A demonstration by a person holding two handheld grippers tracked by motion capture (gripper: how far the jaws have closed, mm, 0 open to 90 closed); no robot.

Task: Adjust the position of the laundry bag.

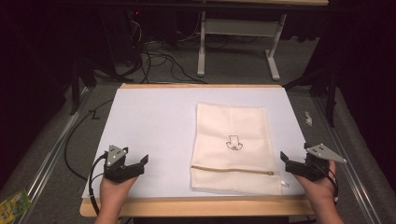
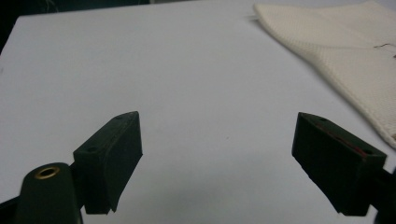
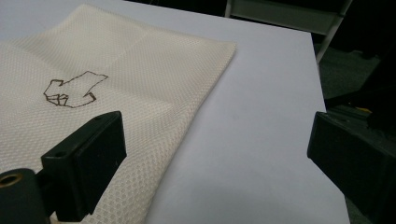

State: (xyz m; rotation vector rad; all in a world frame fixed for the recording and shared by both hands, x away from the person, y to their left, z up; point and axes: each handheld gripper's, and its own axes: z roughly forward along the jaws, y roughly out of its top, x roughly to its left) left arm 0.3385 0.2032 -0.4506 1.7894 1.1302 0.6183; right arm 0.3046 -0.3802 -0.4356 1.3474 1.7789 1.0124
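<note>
While both grippers wait at the lower corners of the high view, the work on the cream mesh bag (image 1: 231, 147) looks not yet begun. The bag lies flat on the white sheet covering the counter (image 1: 196, 206), right of centre in the high view, its zipper (image 1: 232, 169) running across near the lower edge and appearing closed, a small dark drawing (image 1: 234, 143) at its middle. The left gripper (image 1: 139, 166) sits at the lower left of that view, well apart from the bag, jaws spread wide with nothing but bare white sheet between them in the left gripper view. The right gripper (image 1: 286, 163) hangs just beside the bag's lower right corner, also released; in the right gripper view one jaw stands over the mesh fabric (image 3: 140, 93) and the other off the sheet's edge, holding nothing. Judging from this, every handling step, whether gripping, unzipping or folding, is left to do; the right gripper seems nearest to a first grasp.
</note>
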